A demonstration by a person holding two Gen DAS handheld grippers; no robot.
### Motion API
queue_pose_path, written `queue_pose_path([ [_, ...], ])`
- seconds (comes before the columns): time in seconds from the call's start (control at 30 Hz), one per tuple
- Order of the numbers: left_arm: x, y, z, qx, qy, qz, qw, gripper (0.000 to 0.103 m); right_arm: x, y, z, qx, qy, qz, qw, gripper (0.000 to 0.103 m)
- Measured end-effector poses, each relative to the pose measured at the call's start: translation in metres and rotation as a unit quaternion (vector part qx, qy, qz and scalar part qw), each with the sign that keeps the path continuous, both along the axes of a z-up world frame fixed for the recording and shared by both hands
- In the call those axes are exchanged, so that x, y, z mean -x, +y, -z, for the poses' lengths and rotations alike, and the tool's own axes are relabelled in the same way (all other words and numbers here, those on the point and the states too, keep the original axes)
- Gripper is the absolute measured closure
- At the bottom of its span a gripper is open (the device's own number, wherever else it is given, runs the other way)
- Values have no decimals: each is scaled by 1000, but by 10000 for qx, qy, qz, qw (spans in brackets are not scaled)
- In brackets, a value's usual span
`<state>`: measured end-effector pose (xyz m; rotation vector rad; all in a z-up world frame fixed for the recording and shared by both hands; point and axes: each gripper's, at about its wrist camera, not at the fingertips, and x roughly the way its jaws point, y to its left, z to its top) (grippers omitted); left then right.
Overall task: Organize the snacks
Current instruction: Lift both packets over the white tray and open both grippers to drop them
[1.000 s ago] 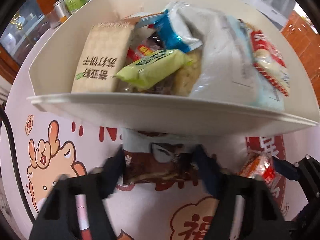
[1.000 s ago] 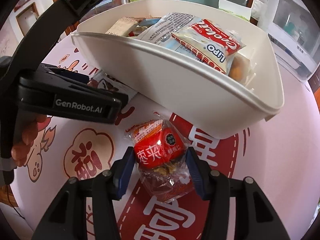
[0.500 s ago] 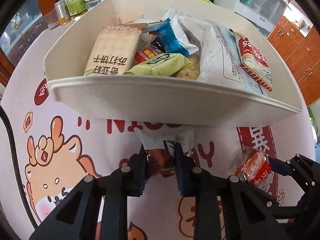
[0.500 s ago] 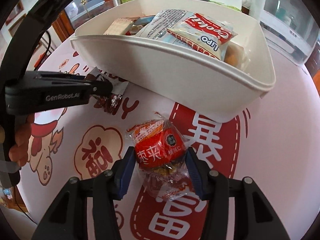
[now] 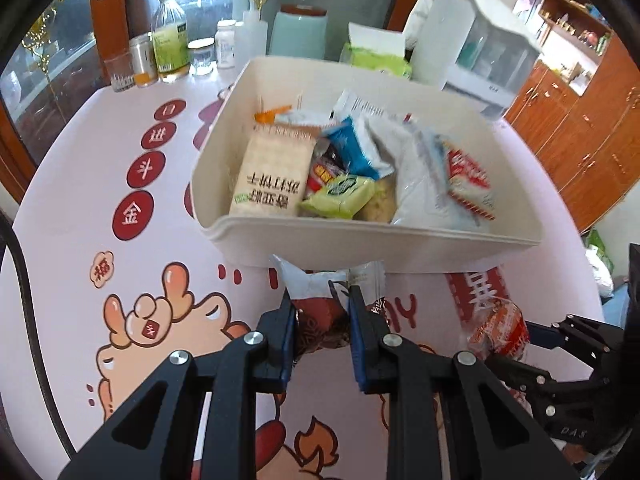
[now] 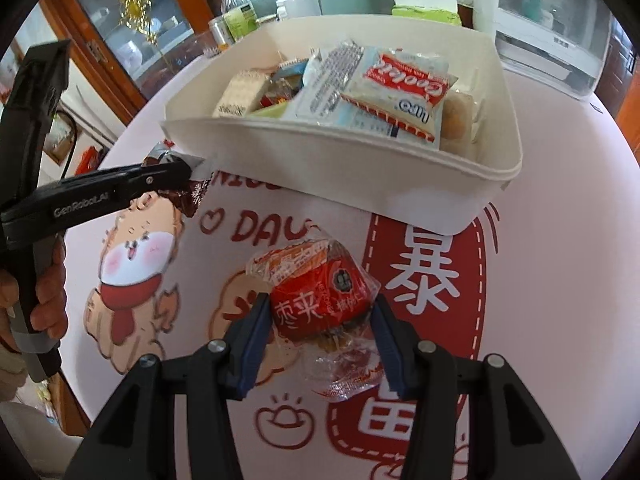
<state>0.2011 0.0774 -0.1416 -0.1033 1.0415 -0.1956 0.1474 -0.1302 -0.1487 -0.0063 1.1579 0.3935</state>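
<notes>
The cream rectangular plastic bin (image 5: pixel 360 240) looks smooth and matt. Inside it lie glossy plastic snack wrappers (image 5: pixel 432 176) and a matt beige cracker pack (image 5: pixel 272 176). Beneath the bin, the pink printed tablecloth (image 6: pixel 560 280) has a smooth sheen.

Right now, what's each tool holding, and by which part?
Left tool: brown-and-white snack packet, pinched across its crumpled middle. Right tool: red-labelled clear-wrapped snack, gripped by its two sides, wrapper tail hanging loose toward the camera.
</notes>
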Motion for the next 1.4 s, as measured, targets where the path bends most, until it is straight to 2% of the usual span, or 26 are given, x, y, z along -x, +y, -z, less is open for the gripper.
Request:
queue_pose_path([
  [0.27,21,15,-24,339,-144,100,9993,82,2,8,-40,-451,-296,168,9984,53],
  [0.47,24,19,-59,411,-582,74,9974,82,-2,19,-64,-705,-604,68,9957,53],
  [0.73,5,14,-120,114,-1372,30,9905,82,-16,26,-101,-876,-1165,271,9889,53],
  [0.9,-14,5,-148,-82,-1647,36,9863,82,-32,20,-134,-844,-1576,582,9822,53],
  [1.03,-29,-4,-159,-191,-1735,10,9846,82,-44,16,-160,-706,-1924,844,9751,53],
  [1.17,-44,-10,-166,-251,-1772,-47,9838,82,-58,13,-175,-571,-2091,1070,9703,52],
  [1.4,-62,-15,-154,-331,-1522,-62,9878,82,-77,12,-178,-372,-2057,1279,9695,52],
])
